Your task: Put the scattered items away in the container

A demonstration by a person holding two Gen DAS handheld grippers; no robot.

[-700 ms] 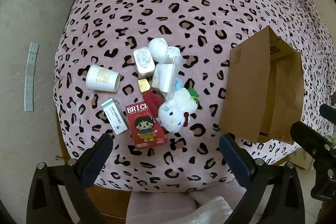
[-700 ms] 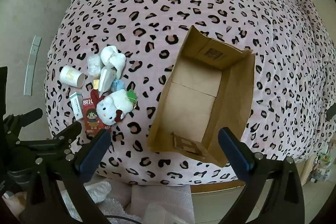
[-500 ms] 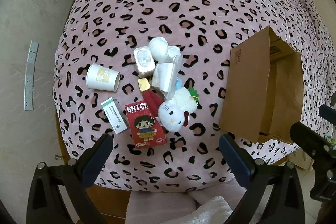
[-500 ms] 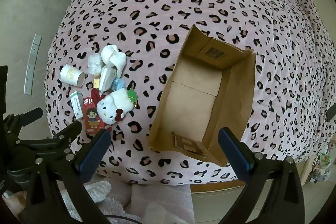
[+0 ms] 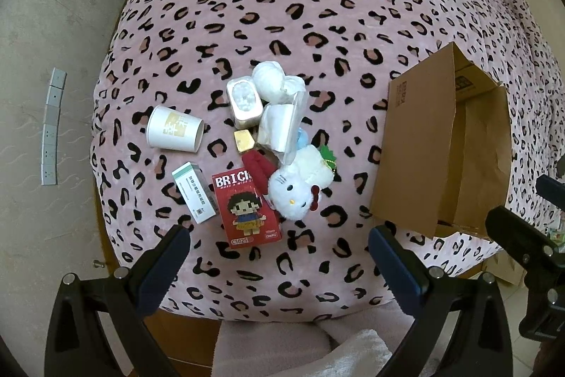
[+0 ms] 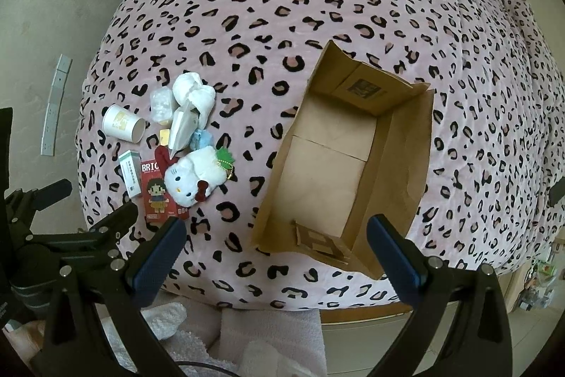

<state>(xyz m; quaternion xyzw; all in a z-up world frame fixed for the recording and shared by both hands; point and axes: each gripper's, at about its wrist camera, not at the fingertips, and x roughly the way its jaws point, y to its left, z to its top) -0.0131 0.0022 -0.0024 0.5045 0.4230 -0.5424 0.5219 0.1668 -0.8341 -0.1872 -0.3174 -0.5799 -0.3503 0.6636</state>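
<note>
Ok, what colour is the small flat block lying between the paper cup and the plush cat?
Gold, shiny; the small flat block shows best in the left wrist view.

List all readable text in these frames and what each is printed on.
"BRICK", last letter partly hidden by the plush toy: top of the red box.
"C1025": bottom left of the red box.
White and green carton: print too small to read.
Paper cup: gold mark, unreadable.
Cardboard box: outer print and inner label blurred.

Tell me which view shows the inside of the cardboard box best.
The right wrist view: it looks straight into the cardboard box, showing its bare floor. The left wrist view shows mostly the box's outer wall.
</note>
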